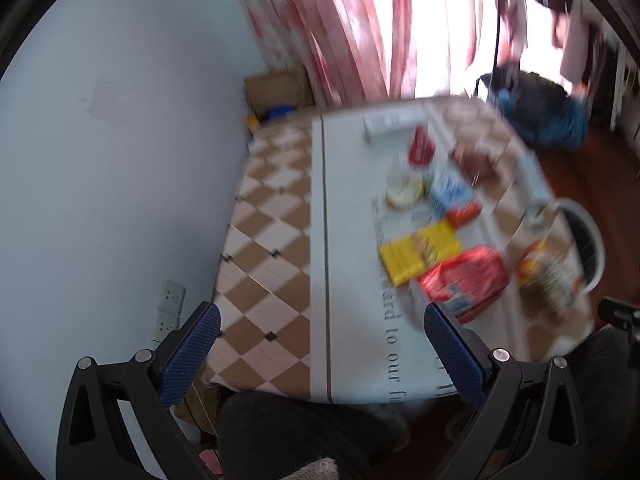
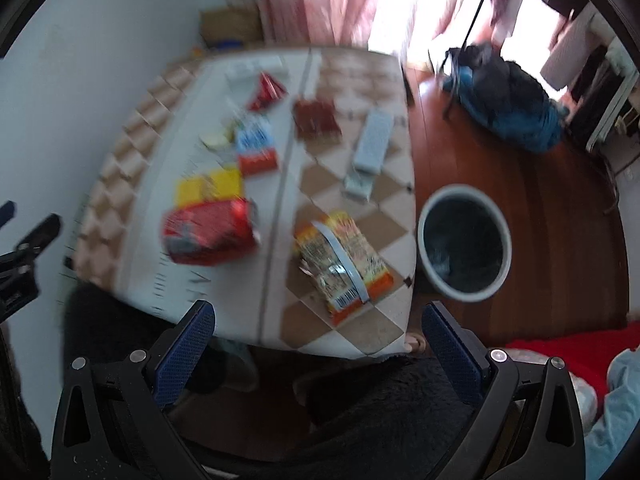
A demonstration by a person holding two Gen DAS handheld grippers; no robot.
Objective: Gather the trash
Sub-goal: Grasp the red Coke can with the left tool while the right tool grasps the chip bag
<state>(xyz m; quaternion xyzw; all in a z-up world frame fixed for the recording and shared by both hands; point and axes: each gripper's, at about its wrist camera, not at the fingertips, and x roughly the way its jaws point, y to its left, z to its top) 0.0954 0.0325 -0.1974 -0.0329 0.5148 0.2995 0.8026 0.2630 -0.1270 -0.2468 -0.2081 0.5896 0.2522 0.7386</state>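
Note:
Several snack wrappers lie on a table (image 2: 352, 336) with a checked cloth. A red packet (image 2: 208, 232) and a yellow packet (image 2: 208, 188) lie at the left; an orange noodle packet (image 2: 344, 260) lies near the front right. A round bin (image 2: 464, 240) with a white rim stands on the wood floor right of the table. My right gripper (image 2: 320, 344) is open and empty, held above the table's near edge. My left gripper (image 1: 320, 352) is open and empty over the near end; the red packet (image 1: 464, 280) and yellow packet (image 1: 416, 252) lie ahead to its right.
A blue-and-red packet (image 2: 256, 144), a dark red packet (image 2: 316, 120), a small red wrapper (image 2: 266, 92) and a white remote (image 2: 374, 140) lie farther back. A dark bag (image 2: 508, 100) sits on the floor. Pink curtains (image 2: 320, 0) hang behind. A wall (image 1: 100, 160) stands at the left.

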